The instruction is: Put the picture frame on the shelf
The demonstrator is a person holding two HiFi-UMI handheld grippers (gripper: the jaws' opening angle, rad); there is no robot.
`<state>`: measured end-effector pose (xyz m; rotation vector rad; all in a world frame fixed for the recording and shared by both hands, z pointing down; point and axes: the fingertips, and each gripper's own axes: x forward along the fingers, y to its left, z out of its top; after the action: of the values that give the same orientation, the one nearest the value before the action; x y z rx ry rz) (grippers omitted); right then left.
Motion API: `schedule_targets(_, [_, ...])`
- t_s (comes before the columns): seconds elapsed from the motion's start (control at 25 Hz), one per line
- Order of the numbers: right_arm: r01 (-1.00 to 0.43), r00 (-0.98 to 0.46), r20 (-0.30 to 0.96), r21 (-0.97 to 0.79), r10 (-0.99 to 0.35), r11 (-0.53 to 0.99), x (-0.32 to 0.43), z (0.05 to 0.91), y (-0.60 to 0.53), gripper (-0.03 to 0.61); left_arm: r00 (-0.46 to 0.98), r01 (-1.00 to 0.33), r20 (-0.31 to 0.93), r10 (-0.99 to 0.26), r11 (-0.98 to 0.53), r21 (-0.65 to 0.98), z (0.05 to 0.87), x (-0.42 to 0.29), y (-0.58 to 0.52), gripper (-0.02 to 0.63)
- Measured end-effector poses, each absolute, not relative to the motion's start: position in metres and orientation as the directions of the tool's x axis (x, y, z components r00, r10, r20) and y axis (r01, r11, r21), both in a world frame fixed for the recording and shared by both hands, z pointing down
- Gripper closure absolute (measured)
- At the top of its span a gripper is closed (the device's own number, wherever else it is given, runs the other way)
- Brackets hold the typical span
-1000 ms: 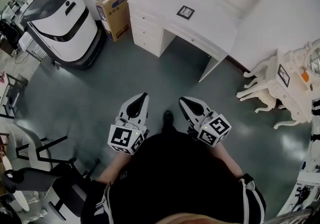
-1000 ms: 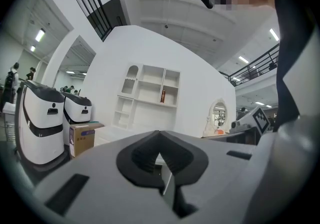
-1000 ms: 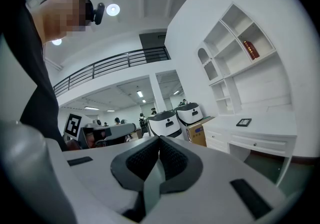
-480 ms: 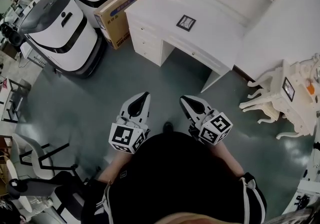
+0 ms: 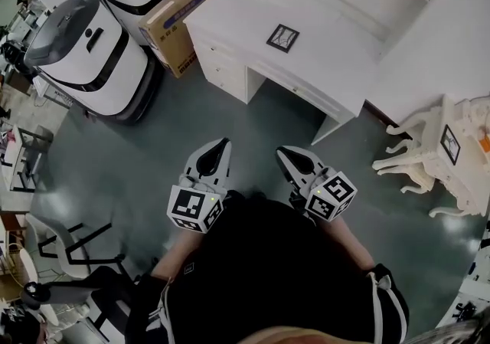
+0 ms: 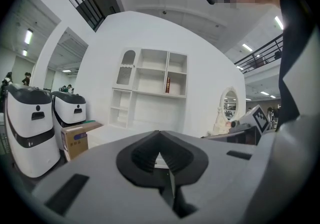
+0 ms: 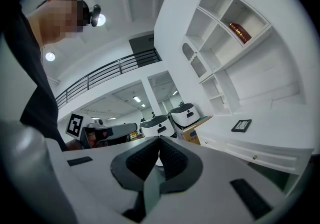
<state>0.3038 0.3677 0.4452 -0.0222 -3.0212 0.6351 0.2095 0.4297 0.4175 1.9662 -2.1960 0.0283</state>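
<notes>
- The white shelf (image 6: 152, 103) stands against the wall above and behind the desk (image 5: 337, 59). Its compartments are mostly bare; one holds a small dark-red thing, perhaps a book, too small to tell.
- The white desk has drawers at its left end, and the person stands on the grey floor (image 5: 230, 113) well short of it.
- Two large white wheeled machines (image 5: 84, 47) and a cardboard box (image 5: 176, 17) stand beside the desk's drawer end, off the path.
- The left claw (image 5: 222, 143) is held level in front of the body with its jaws pressed together and nothing between them.
- The right claw (image 5: 281, 152) is held alongside it, jaws likewise closed and empty.
- The picture frame (image 5: 282, 37), small, dark-edged and square, lies flat near the middle of the desk, apart from both claws and below the shelf.
- The step in hand looks like the approach: nothing is grasped and the frame is out of reach.
- The next move calls for closing in on the desk and spreading one claw's jaws. The frame lies flat, so a jaw probably has to slip under one edge before it can be lifted up to a free compartment.
</notes>
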Motion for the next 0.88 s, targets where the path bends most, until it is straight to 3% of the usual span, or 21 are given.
schedule_targets(0.48, [-0.096, -0.994, 0.092, -0.393, -0.065, 0.915, 0.239, 0.452, 0.274, 0.560, -0.027, -0.989, 0.159, -0.987, 0.049, 0.139, 0.426, 0.130, 0.327, 0.607])
schedule_targets(0.88, [-0.197, -0.979, 0.134, -0.402, -0.155, 0.894, 0.139, 0.456, 0.183, 0.560, 0.103, -0.988, 0.193, -0.976, -0.078, 0.132, 0.427, 0.034, 0.226, 0.607])
